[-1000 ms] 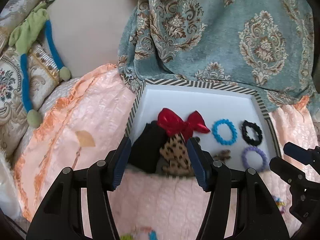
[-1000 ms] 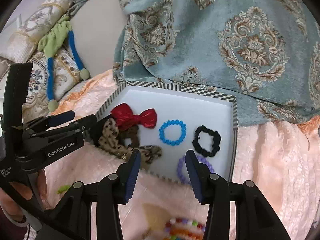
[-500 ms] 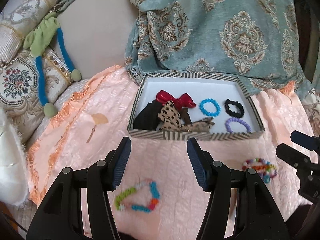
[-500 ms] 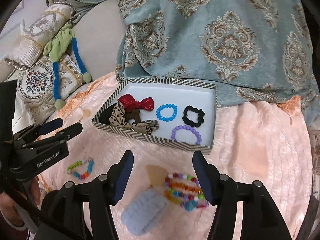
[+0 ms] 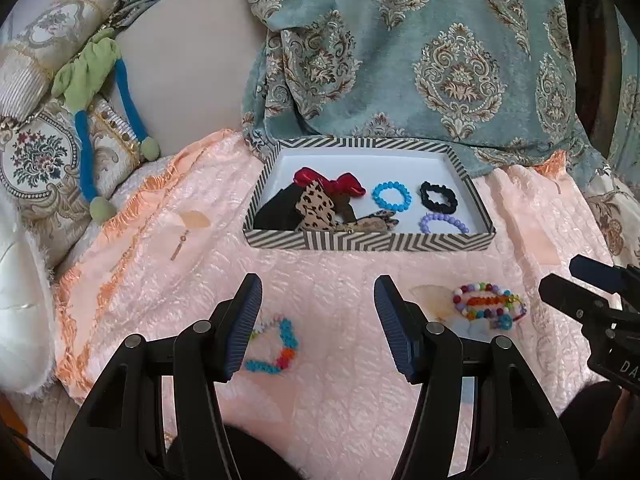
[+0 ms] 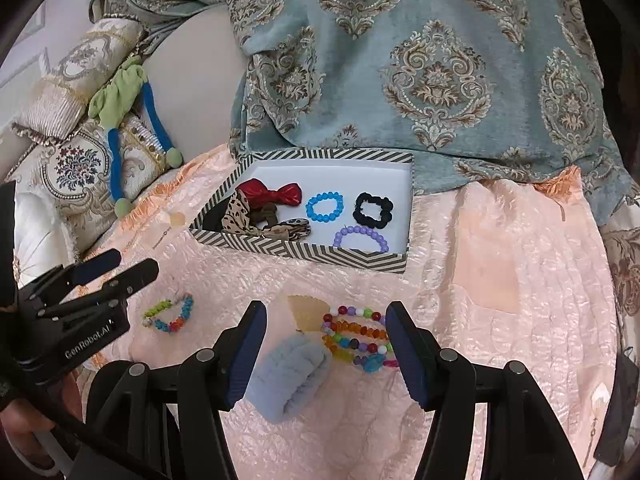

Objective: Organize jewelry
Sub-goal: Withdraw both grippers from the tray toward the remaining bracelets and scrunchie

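Observation:
A striped-rim white box point(image 5: 368, 241) point(image 6: 304, 252) sits on the pink bedspread and holds a red bow point(image 5: 332, 182), leopard bows point(image 5: 316, 208), a blue bead bracelet point(image 5: 391, 196), a black scrunchie point(image 5: 438, 197) and a purple bracelet point(image 5: 443, 224). In front of the box lie a small multicolour bracelet point(image 5: 276, 346) point(image 6: 170, 314), a stack of colourful bead bracelets point(image 5: 488, 306) point(image 6: 358, 338) and a pale blue fluffy scrunchie point(image 6: 292, 376). My left gripper point(image 5: 318, 326) is open and empty above the small bracelet. My right gripper point(image 6: 324, 354) is open and empty over the scrunchie and bead stack.
A teal patterned curtain point(image 5: 420, 52) hangs behind the box. Embroidered cushions point(image 5: 40, 160) with a green and blue tassel cord point(image 5: 86, 80) lie at the left. A thin earring-like piece point(image 5: 180, 242) lies on the bedspread left of the box.
Both grippers have pulled back from the box toward me. The loose bracelets and blue scrunchie on the bedspread have come into view. Both stay open and empty.

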A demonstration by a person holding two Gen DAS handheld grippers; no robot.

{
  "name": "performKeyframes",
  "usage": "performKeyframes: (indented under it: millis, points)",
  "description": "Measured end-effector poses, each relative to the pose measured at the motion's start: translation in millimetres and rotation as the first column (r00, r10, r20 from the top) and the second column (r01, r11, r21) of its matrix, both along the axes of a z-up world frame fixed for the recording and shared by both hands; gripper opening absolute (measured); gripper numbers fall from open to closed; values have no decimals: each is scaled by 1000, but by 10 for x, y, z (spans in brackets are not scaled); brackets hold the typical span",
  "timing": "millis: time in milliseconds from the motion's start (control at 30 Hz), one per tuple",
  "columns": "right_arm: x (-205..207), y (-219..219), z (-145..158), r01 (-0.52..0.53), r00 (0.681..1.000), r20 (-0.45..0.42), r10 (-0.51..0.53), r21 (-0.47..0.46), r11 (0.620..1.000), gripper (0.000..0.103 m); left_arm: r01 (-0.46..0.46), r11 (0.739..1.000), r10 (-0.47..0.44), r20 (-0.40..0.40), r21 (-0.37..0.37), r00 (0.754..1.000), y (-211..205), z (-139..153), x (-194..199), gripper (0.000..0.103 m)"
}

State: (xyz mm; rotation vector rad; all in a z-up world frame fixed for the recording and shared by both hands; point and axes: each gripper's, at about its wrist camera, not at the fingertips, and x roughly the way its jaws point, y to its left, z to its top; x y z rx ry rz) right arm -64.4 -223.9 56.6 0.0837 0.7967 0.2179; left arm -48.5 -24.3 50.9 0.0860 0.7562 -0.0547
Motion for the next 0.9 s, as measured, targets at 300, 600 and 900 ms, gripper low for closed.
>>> performKeyframes:
  millis: [300,600,900]
  points:
    - [-78,2,24,8,1000,8,-7,-10,1000,66,1,1000,-1,-11,-18,1000,0,-38,-92,58]
    - [-67,23,-54,7,1000,-21,-8,-21,1000,66,-7,1000,7,-19,-11,1000,38,-85,-86,59]
    - [8,-334,-217,82,994,-69,-83,-18,996,66,55,990,-69,-115,-127,991,46,-186,-67,59]
